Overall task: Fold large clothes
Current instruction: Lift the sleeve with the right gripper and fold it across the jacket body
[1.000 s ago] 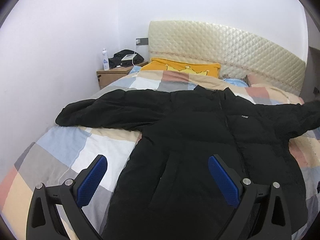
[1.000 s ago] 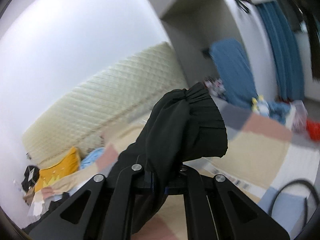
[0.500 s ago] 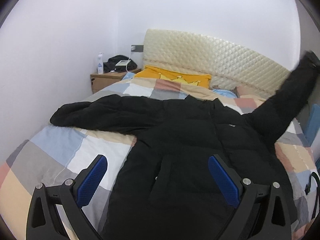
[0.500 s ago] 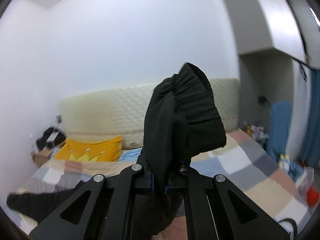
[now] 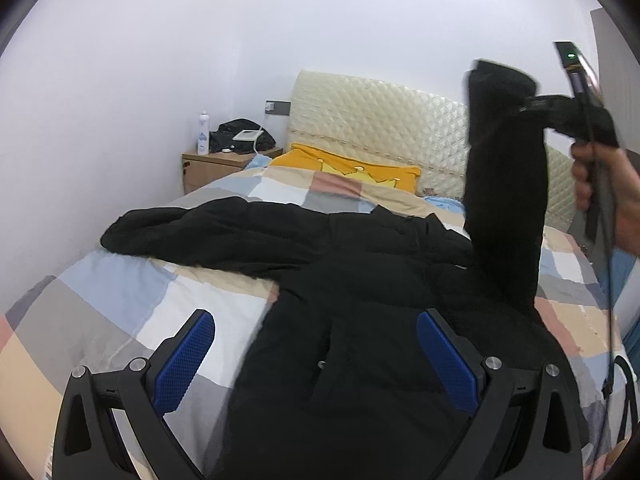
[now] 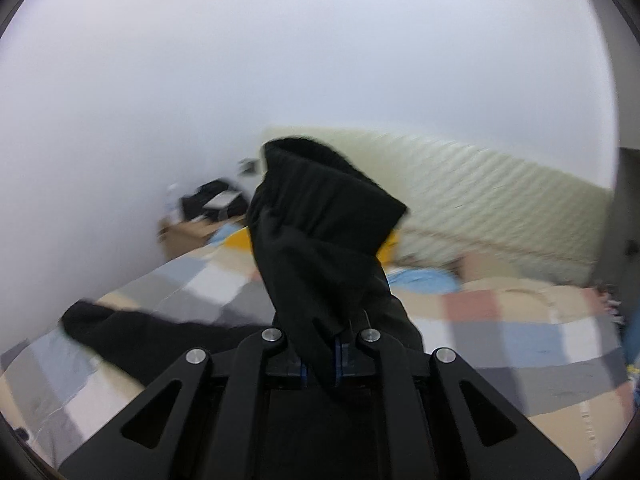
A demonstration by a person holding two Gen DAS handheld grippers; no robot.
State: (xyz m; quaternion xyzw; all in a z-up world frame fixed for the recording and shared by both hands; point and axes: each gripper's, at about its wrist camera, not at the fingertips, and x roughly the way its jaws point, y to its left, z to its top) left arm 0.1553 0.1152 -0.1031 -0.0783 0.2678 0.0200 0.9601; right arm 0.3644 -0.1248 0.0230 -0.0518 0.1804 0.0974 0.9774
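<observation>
Lying front-up on the checked bedspread (image 5: 120, 292), the black puffer jacket (image 5: 360, 320) has one sleeve flat toward 9 o'clock. The left gripper (image 5: 316, 356) hovers over the hem, blue pads spread wide, grasping nothing. Since a second ago the right sleeve (image 5: 506, 200) has swung from flat to near vertical at 2 o'clock, its cuff clenched in the right gripper (image 6: 320, 364); the sleeve fold across the chest looks under way. A bedside cabinet (image 5: 212, 168) at 10 o'clock and a yellow pillow (image 5: 348, 166) at 12 o'clock stand well apart; nothing obstructs.
</observation>
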